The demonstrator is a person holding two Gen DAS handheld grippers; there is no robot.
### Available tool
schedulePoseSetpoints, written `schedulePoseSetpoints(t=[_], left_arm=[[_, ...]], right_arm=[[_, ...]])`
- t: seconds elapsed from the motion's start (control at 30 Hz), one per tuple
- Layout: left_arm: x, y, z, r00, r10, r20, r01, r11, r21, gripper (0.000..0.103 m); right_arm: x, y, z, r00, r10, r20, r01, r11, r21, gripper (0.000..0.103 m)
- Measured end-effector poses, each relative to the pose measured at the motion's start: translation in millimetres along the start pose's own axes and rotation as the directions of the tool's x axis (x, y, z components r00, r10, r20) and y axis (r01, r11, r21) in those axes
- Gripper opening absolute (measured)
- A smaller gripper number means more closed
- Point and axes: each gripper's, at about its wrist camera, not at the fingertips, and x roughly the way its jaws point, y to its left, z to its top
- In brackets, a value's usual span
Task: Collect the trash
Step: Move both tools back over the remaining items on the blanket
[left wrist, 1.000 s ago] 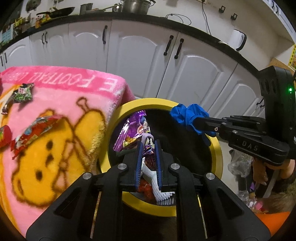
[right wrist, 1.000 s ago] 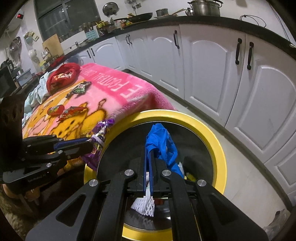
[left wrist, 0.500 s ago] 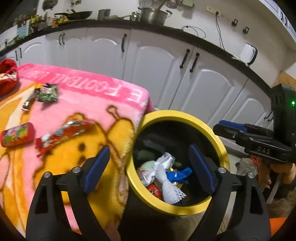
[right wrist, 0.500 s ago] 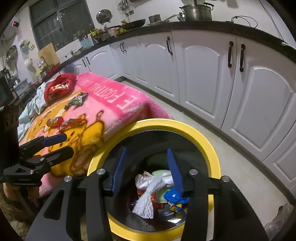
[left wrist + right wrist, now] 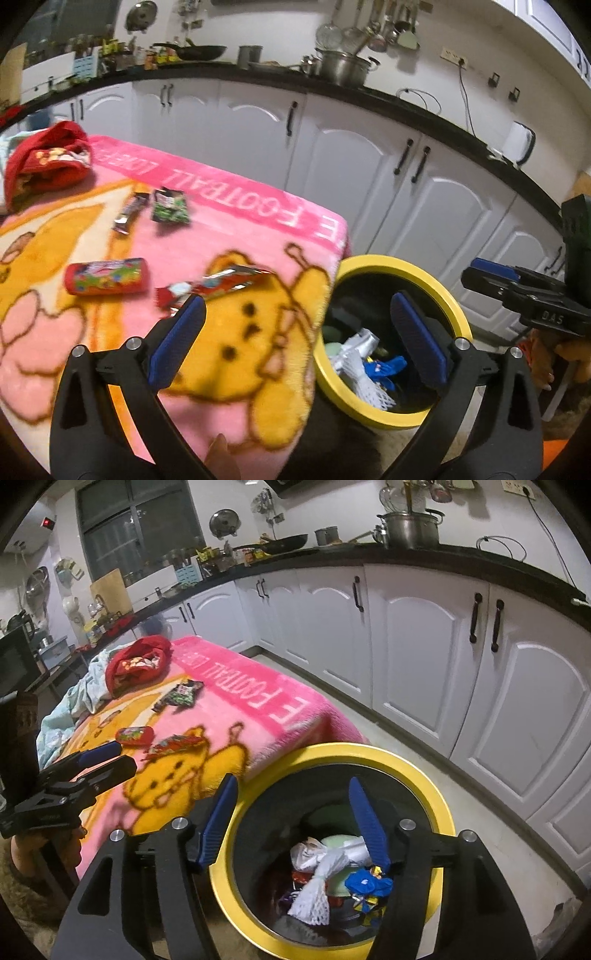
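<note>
Both grippers empty, trash seen in bin and on blanket.

Four wrappers are left on the blanket (image 5: 258, 354): red pack (image 5: 106, 277) at 9 o'clock, red wrapper (image 5: 218, 286), dark bar (image 5: 127, 213) and green packet (image 5: 169, 206) at 11 o'clock. Left gripper (image 5: 295, 341) jaws just opened wide, nothing between. Bin (image 5: 441, 805) at 3 o'clock is seen holding blue glove (image 5: 365, 882) and white net (image 5: 314, 897). Right gripper (image 5: 295, 823) jaws just opened, nothing gripped.
</note>
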Motion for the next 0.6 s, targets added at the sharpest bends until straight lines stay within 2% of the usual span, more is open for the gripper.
schedulePoseSetpoints(t=[0.6], left_arm=[[-43, 57, 0, 0.991, 0.102, 0.088, -0.093, 0.991, -0.101, 0.092]], right_arm=[[-2, 62, 27, 0.998, 0.058, 0.025, -0.055, 0.994, -0.092, 0.061]])
